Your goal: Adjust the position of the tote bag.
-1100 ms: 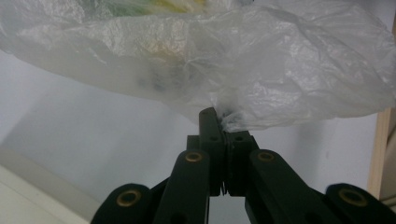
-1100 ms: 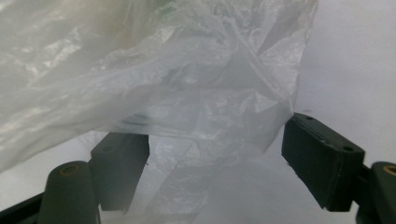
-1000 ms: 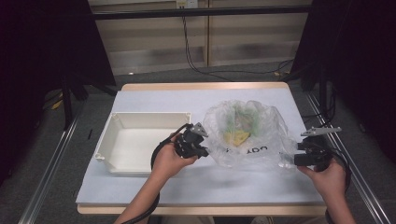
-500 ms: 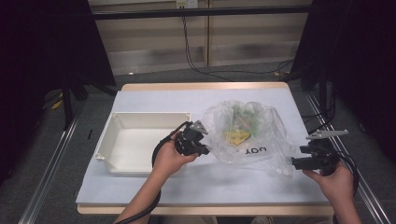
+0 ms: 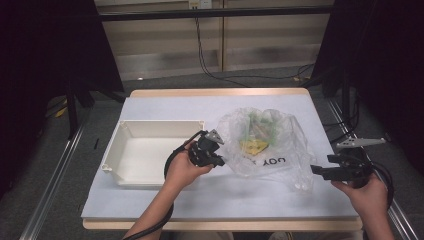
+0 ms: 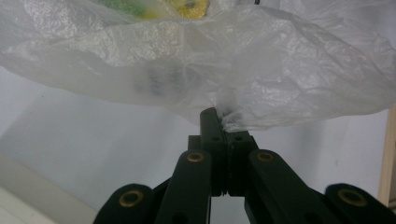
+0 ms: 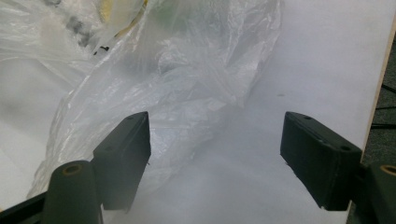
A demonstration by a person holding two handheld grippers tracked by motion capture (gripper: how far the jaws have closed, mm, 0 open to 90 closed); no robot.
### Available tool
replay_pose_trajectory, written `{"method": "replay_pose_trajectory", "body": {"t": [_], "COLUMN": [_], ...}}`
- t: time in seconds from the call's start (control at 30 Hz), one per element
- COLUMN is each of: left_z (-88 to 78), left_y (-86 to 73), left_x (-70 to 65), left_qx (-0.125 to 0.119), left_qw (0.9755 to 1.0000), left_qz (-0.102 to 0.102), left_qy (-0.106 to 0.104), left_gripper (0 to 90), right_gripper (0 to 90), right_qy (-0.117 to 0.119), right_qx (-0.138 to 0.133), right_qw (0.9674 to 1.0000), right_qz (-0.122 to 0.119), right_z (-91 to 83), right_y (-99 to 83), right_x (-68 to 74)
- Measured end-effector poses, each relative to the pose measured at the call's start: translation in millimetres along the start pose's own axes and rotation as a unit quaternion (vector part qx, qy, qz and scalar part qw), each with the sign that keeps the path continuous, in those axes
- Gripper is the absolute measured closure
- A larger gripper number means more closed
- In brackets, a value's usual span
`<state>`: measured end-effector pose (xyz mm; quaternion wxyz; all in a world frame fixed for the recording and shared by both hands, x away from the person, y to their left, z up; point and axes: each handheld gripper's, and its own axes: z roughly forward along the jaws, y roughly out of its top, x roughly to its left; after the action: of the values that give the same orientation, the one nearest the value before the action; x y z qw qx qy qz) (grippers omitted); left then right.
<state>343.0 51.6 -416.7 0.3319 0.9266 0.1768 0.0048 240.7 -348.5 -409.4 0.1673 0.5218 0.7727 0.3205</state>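
Observation:
A clear plastic bag (image 5: 272, 150) with yellow and green items inside lies on the white table, right of centre. My left gripper (image 5: 220, 152) is at its left edge, shut on a pinch of the film. In the left gripper view the closed gripper (image 6: 222, 122) holds the crumpled bag (image 6: 280, 70) just above the table. My right gripper (image 5: 318, 171) is open at the bag's near right corner, a little apart from it. In the right gripper view the gripper (image 7: 215, 135) stands wide open, with the bag (image 7: 187, 70) spread ahead and to the left.
A white rectangular tray (image 5: 120, 135) sits at the left of the table, beside my left hand. The table's wooden right edge (image 7: 380, 70) runs close to my right gripper. Cables lie on the floor behind the table.
My right gripper has drawn back to the right, away from the bag's corner. The left gripper has stayed in place, still pinching the bag.

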Motion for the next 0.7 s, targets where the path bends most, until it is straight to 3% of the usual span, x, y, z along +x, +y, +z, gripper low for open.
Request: {"method": "replay_pose_trajectory", "body": {"t": [0.5, 0.7], "left_z": [2.9, 3.6], "left_y": [-0.4, -0.5], "left_x": [-0.5, -2.0], "left_qx": [0.006, 0.007], "left_qw": [1.0000, 1.0000], "left_qz": [0.003, 0.004], "left_qy": [0.004, 0.003], "left_gripper": [89.6, 89.6], "right_gripper": [31.9, 33.4], "right_qy": [0.006, 0.025], "right_qx": [-0.009, -0.026], "right_qw": [0.9999, 0.9993], "right_qz": [0.001, -0.001], "right_z": [-7.4, -10.8], "right_y": [8.6, 15.0], "right_x": [5.7, 9.7]}}
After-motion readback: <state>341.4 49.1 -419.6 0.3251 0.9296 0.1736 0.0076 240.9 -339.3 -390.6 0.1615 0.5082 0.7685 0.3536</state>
